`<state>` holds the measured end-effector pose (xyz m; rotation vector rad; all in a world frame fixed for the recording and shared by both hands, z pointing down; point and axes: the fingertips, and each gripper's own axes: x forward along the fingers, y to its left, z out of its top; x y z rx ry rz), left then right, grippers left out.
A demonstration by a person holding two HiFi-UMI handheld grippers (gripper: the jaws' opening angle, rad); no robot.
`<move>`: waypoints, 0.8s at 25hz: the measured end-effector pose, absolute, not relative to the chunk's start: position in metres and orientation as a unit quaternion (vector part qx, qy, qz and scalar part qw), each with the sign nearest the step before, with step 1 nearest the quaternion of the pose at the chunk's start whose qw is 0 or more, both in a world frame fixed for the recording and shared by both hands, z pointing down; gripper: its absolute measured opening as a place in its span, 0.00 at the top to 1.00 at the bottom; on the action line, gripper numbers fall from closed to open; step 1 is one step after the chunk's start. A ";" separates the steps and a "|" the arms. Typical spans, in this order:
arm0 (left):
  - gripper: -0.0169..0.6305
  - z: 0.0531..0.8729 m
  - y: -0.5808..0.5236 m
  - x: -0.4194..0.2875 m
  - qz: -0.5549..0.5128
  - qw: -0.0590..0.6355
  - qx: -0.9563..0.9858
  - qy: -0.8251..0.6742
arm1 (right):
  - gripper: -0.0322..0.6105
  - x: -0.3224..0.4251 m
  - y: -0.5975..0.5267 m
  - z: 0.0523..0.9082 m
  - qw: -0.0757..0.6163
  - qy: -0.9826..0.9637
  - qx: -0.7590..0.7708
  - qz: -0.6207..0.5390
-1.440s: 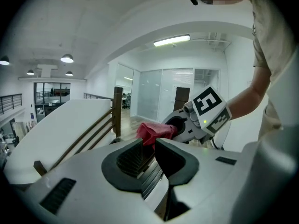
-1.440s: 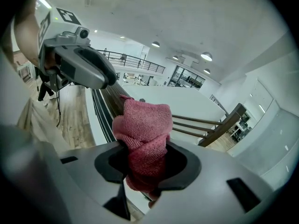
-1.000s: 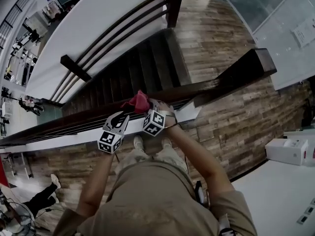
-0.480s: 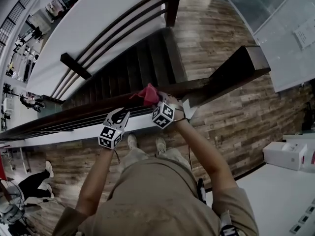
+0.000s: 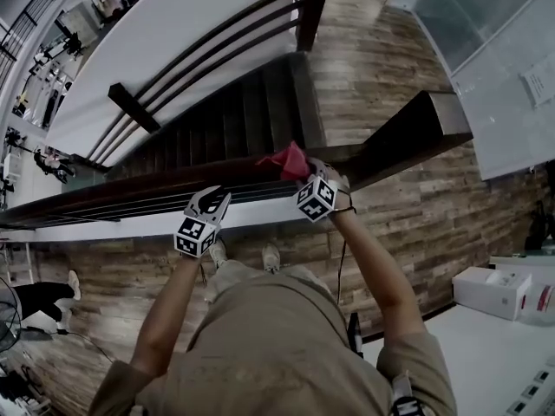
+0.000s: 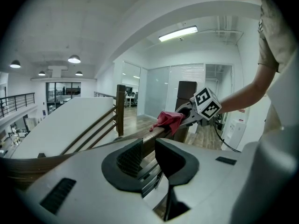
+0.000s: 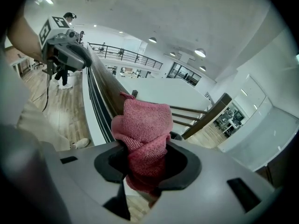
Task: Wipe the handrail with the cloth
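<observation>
A dark wooden handrail (image 5: 130, 199) runs from the left edge up to a thick end post (image 5: 416, 128). My right gripper (image 5: 303, 173) is shut on a bunched red cloth (image 5: 290, 159) and holds it against the top of the rail near that post. In the right gripper view the cloth (image 7: 145, 134) fills the jaws of that gripper (image 7: 147, 164), with the handrail (image 7: 105, 85) stretching away. My left gripper (image 5: 212, 202) sits further left on the rail. In the left gripper view its jaws (image 6: 148, 155) close around the handrail (image 6: 156, 133), and the cloth (image 6: 167, 120) shows ahead.
Beyond the rail a dark staircase (image 5: 234, 120) drops away, with a second slatted railing (image 5: 199, 55) on its far side. Wood-plank floor lies under my feet. A white box (image 5: 503, 289) stands at the right. Another person's legs (image 5: 39, 297) show at the left edge.
The right gripper has slid the cloth to the right along the handrail, closer to the end post. The left gripper and the person's feet have followed to the right.
</observation>
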<state>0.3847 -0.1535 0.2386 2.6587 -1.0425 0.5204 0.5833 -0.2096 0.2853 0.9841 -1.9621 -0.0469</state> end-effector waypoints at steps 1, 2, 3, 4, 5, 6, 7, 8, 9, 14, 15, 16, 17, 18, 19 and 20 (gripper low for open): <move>0.86 0.239 -0.153 0.387 0.179 0.120 0.909 -0.357 | 0.71 0.594 -0.210 0.285 0.458 -0.792 0.403 -0.019; 0.86 0.240 -0.152 0.390 0.179 0.120 0.909 -0.356 | 0.71 0.605 -0.211 0.286 0.460 -0.789 0.407 -0.017; 0.86 0.240 -0.151 0.392 0.180 0.119 0.909 -0.356 | 0.71 0.615 -0.211 0.286 0.463 -0.785 0.412 -0.015; 0.86 0.240 -0.150 0.392 0.180 0.118 0.910 -0.355 | 0.71 0.624 -0.211 0.287 0.467 -0.780 0.416 -0.011; 0.86 0.239 -0.149 0.392 0.181 0.116 0.910 -0.354 | 0.71 0.632 -0.209 0.288 0.472 -0.775 0.421 -0.008; 0.86 0.238 -0.147 0.391 0.182 0.115 0.910 -0.353 | 0.71 0.641 -0.208 0.288 0.477 -0.768 0.428 -0.004; 0.86 0.236 -0.147 0.391 0.184 0.115 0.911 -0.352 | 0.71 0.650 -0.206 0.288 0.482 -0.761 0.435 -0.001; 0.86 0.235 -0.147 0.390 0.185 0.114 0.911 -0.351 | 0.71 0.660 -0.206 0.288 0.485 -0.753 0.446 0.002; 0.86 0.233 -0.147 0.388 0.185 0.114 0.911 -0.350 | 0.71 0.670 -0.206 0.287 0.486 -0.744 0.459 0.006; 0.86 0.233 -0.157 0.376 0.181 0.125 0.906 -0.361 | 0.73 0.719 -0.200 0.289 0.465 -0.700 0.536 0.084; 0.86 0.233 -0.159 0.374 0.178 0.130 0.905 -0.364 | 0.73 0.725 -0.195 0.293 0.450 -0.696 0.546 0.120; 0.86 0.233 -0.159 0.373 0.176 0.134 0.905 -0.365 | 0.73 0.729 -0.189 0.299 0.435 -0.695 0.550 0.156; 0.86 0.233 -0.158 0.373 0.174 0.136 0.905 -0.364 | 0.73 0.731 -0.181 0.306 0.420 -0.697 0.550 0.186; 0.86 0.232 -0.158 0.373 0.174 0.137 0.905 -0.363 | 0.73 0.730 -0.174 0.313 0.409 -0.700 0.548 0.207; 0.86 0.232 -0.157 0.374 0.175 0.137 0.906 -0.361 | 0.73 0.729 -0.167 0.318 0.402 -0.702 0.544 0.222; 0.86 0.233 -0.157 0.374 0.176 0.137 0.906 -0.359 | 0.73 0.726 -0.161 0.324 0.398 -0.703 0.541 0.233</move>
